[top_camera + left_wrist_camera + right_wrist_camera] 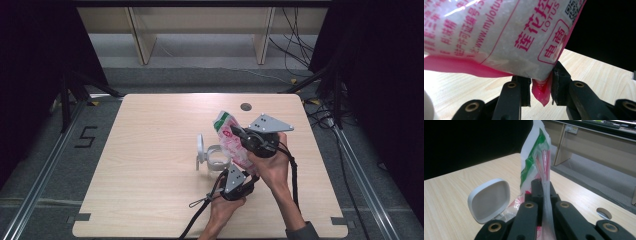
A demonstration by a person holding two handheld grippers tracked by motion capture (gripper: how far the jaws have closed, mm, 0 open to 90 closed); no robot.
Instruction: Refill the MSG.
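Observation:
A white and pink plastic bag point(231, 137) with red print and a green top is held tilted above the table between both grippers. My right gripper point(236, 131) is shut on its upper part; in the right gripper view the thin film point(536, 157) rises from between the shut jaws point(544, 187). My left gripper point(244, 173) comes from below and is shut on the bag's lower pink corner point(540, 92), which sits pinched between its jaws point(540, 86). Just left of the bag stands a clear jar point(217, 159) with its white flip lid point(200, 145) standing open.
The light wooden table point(150, 150) has a round cable hole point(245, 106) near its far edge. Beyond the table are wooden furniture legs and loose cables on a grey floor. Dark curtains hang on both sides. The jar's open lid point(489, 200) is close to my right gripper.

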